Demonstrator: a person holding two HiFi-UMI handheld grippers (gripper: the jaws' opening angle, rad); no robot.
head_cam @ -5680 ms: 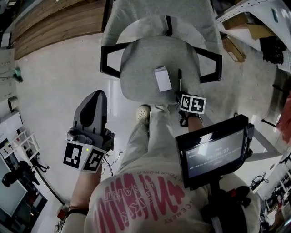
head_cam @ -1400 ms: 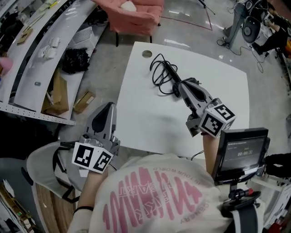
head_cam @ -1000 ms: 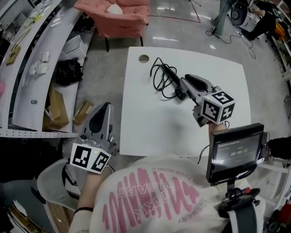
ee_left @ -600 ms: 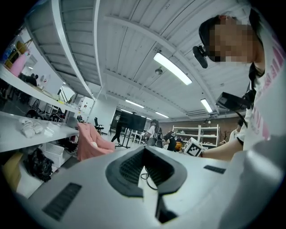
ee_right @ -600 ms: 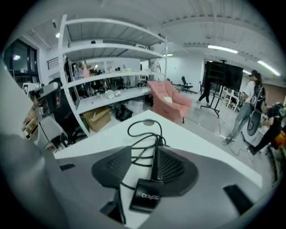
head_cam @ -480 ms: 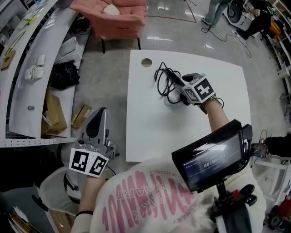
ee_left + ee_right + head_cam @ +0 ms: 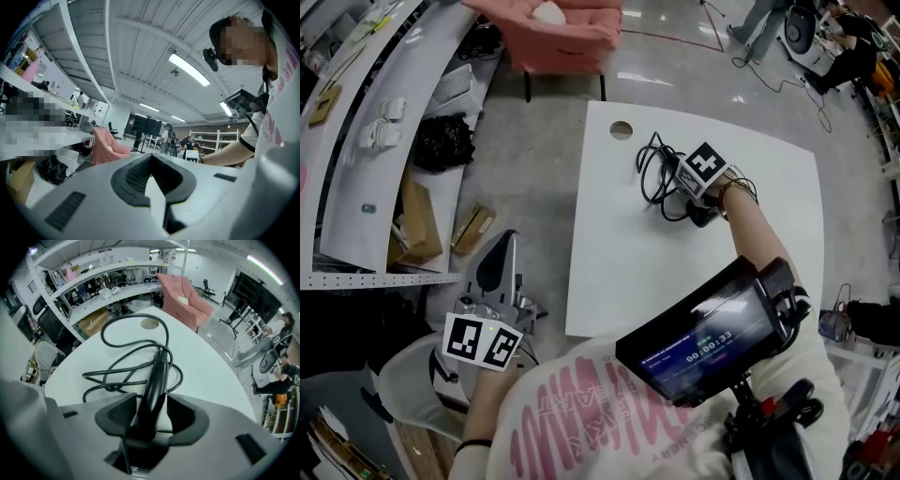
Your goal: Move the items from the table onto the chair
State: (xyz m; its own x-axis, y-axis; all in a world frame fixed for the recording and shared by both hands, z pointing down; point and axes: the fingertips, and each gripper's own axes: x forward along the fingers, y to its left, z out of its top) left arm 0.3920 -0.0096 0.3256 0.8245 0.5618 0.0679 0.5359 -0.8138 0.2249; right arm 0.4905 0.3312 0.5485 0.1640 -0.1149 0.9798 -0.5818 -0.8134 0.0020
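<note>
A black corded tool lies on the white table (image 7: 619, 262), its cable (image 7: 654, 169) coiled beside it. My right gripper (image 7: 694, 199) points steeply down over it. In the right gripper view the tool's black handle (image 7: 157, 380) runs between the jaws of the right gripper (image 7: 149, 416), with a gap on each side. Those jaws have just been opening and stand open around the handle. The cable (image 7: 103, 336) loops across the table (image 7: 206, 366) beyond. My left gripper (image 7: 502, 246) hangs off the table's left edge, level and shut on nothing. The left gripper (image 7: 152, 187) shows only its own shell.
A round hole (image 7: 621, 129) sits near the table's far corner. A grey chair (image 7: 403, 375) is at lower left behind the left gripper. A pink armchair (image 7: 567, 28) stands beyond the table. White shelves (image 7: 356, 141) with boxes line the left. A screen (image 7: 703, 328) hangs at my chest.
My right gripper has dropped from above the table onto the corded tool and tipped to point down, its jaws spreading around the handle. The left gripper drifted slightly.
</note>
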